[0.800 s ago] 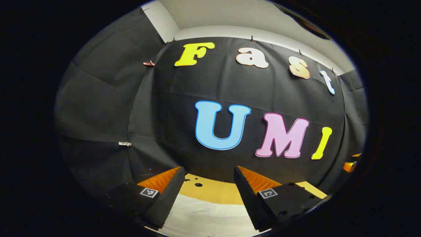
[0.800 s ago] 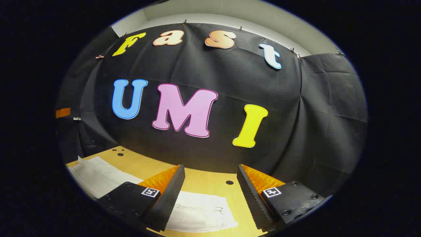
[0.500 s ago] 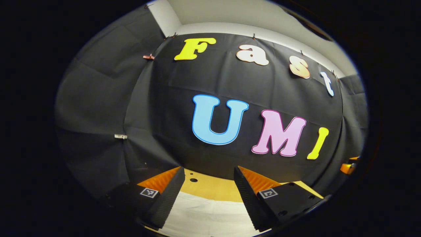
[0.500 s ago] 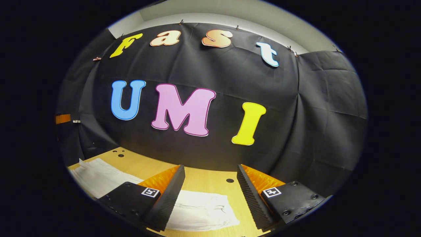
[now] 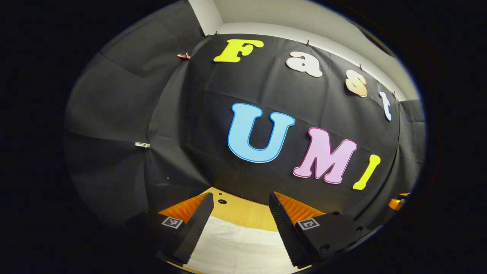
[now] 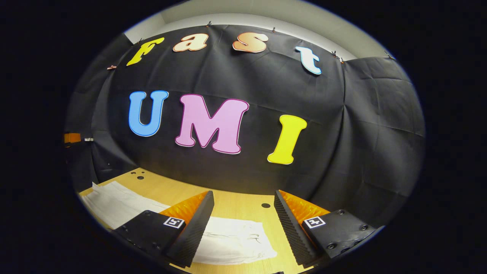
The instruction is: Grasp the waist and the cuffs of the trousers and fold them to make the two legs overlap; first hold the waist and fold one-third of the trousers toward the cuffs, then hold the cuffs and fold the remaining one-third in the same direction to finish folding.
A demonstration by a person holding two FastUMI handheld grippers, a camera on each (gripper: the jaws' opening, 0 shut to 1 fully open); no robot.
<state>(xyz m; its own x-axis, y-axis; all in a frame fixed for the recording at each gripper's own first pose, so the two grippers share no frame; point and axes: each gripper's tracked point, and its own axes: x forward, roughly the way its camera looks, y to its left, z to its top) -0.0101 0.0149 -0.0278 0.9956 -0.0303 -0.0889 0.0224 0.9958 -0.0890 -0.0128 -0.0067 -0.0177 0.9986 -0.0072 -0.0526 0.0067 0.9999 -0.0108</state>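
plain white trousers [image 6: 236, 239] on a light yellowish wooden table [image 6: 236, 199], black cloth wall [image 6: 361, 125] behind

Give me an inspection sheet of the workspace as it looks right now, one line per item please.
Surface: wooden table with a few small round holes, bare wood beyond the cloth.
Job's things: white trousers lying flat on the table, one end reaching off to the left; the white cloth also lies under the left gripper.
Clutter: nothing seen.
Grippers: left gripper open above the trousers, holding nothing; right gripper open above the trousers, holding nothing.
Cables: nothing seen.
Surroundings: black cloth wall clipped up along its top edge, pale wall above it.
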